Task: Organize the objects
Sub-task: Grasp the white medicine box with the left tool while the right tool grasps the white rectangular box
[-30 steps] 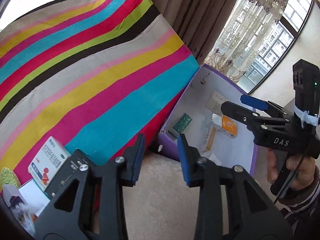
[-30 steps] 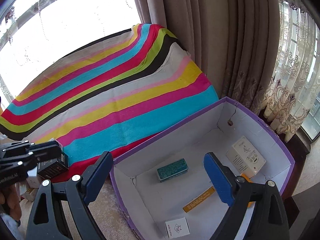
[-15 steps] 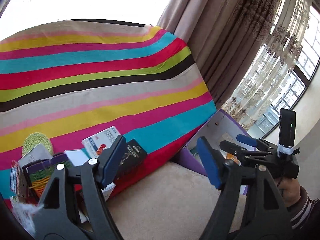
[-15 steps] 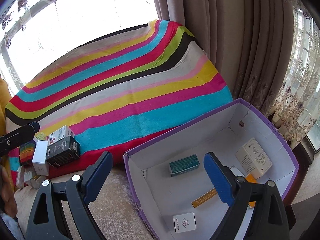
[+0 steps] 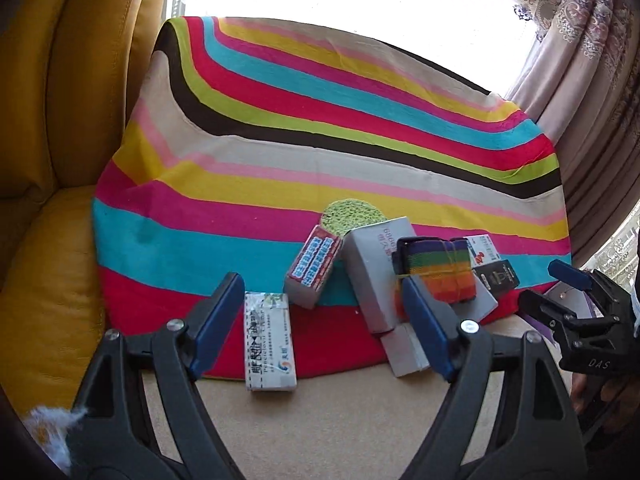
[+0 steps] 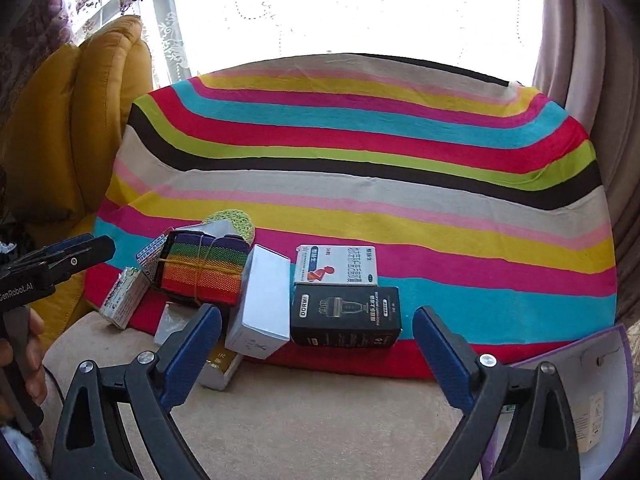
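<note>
A heap of small boxes lies at the near edge of the striped cloth [image 5: 280, 168]. In the left wrist view my left gripper [image 5: 320, 332] is open and empty, just short of a white green-printed box [image 5: 270, 344], a red-blue box [image 5: 314, 268], a grey box [image 5: 372, 276] and a rainbow-striped pouch [image 5: 444, 272]. In the right wrist view my right gripper [image 6: 316, 354] is open and empty in front of a black box [image 6: 346, 316], a white box [image 6: 262, 308] and a white-blue box [image 6: 338, 266]. The purple storage box [image 6: 592, 384] is at the right edge.
A yellow leather sofa cushion [image 5: 52, 140] stands at the left. Curtains [image 5: 592, 60] hang at the right. A green knitted coaster [image 5: 352, 216] lies behind the heap. The beige seat surface [image 6: 300, 412] runs along the front. The right gripper also shows at the right of the left wrist view [image 5: 568, 296].
Both grippers have swung left, from the purple storage box to the heap of boxes. My left gripper has opened wide. The storage box now sits at the right edge.
</note>
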Tool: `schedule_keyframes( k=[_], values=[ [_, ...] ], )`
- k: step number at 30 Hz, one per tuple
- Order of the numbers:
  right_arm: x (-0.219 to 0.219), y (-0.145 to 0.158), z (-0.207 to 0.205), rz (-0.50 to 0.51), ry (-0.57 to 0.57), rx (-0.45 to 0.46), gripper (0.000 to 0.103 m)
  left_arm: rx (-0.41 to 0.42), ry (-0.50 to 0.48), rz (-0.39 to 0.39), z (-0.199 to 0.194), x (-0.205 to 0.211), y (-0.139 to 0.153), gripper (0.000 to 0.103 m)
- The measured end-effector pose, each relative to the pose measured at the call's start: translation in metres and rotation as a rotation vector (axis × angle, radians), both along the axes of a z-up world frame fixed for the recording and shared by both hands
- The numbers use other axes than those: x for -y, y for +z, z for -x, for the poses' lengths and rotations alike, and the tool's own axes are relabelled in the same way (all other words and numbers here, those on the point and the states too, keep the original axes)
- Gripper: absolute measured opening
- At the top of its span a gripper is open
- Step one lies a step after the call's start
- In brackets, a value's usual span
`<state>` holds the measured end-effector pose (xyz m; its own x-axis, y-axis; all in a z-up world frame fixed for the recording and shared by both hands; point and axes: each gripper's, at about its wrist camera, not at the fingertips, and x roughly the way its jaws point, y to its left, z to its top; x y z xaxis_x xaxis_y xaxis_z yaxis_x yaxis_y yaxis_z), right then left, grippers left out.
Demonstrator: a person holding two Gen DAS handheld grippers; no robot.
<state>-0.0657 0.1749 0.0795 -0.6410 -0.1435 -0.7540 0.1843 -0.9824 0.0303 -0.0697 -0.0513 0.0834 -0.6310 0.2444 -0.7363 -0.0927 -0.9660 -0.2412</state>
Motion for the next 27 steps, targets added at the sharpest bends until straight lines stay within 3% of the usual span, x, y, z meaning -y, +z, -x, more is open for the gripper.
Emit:
schedule_keyframes(
  k=[5, 7, 8, 9, 10, 14, 19, 20, 22, 23, 24, 27],
  values=[
    [0.027, -0.008, 0.008, -0.043, 0.040, 0.029, 0.098, 0.130, 0.020, 0.047, 0.014, 0.010, -0.029, 0.083],
    [0.029, -0.012, 0.011, -0.050, 0.035, 0.048, 0.098, 0.177, -0.010, 0.116, 0.018, 0.002, -0.044, 0.083],
    [0.028, -0.014, 0.011, -0.056, 0.028, 0.056, 0.098, 0.208, -0.013, 0.149, 0.021, -0.002, -0.054, 0.074],
    [0.026, -0.017, 0.013, -0.065, 0.018, 0.059, 0.098, 0.223, -0.011, 0.166, 0.021, -0.005, -0.061, 0.038],
    [0.025, -0.019, 0.014, -0.070, 0.012, 0.064, 0.098, 0.227, -0.011, 0.175, 0.020, -0.006, -0.065, 0.038],
    [0.019, -0.028, 0.018, -0.090, -0.008, 0.092, 0.098, 0.143, 0.004, 0.192, 0.007, -0.008, -0.054, 0.037],
    [0.017, -0.038, 0.025, -0.079, -0.016, 0.119, 0.098, 0.047, 0.012, 0.139, -0.006, -0.006, -0.039, 0.037],
    [0.017, -0.040, 0.026, -0.065, -0.010, 0.128, 0.096, 0.032, 0.011, 0.126, -0.010, -0.007, -0.036, 0.037],
    [0.018, -0.042, 0.027, -0.053, 0.006, 0.119, 0.080, 0.012, 0.017, 0.115, -0.011, -0.009, -0.033, 0.037],
    [0.022, -0.039, 0.024, -0.038, 0.040, 0.098, 0.046, 0.002, 0.017, 0.109, -0.012, -0.010, -0.031, 0.037],
    [0.026, -0.036, 0.022, -0.041, 0.058, 0.093, 0.037, -0.013, 0.018, 0.101, -0.015, -0.010, -0.027, 0.037],
    [0.028, -0.033, 0.011, -0.039, 0.063, 0.078, 0.036, -0.063, 0.012, 0.081, -0.024, -0.013, -0.017, 0.037]
  ],
)
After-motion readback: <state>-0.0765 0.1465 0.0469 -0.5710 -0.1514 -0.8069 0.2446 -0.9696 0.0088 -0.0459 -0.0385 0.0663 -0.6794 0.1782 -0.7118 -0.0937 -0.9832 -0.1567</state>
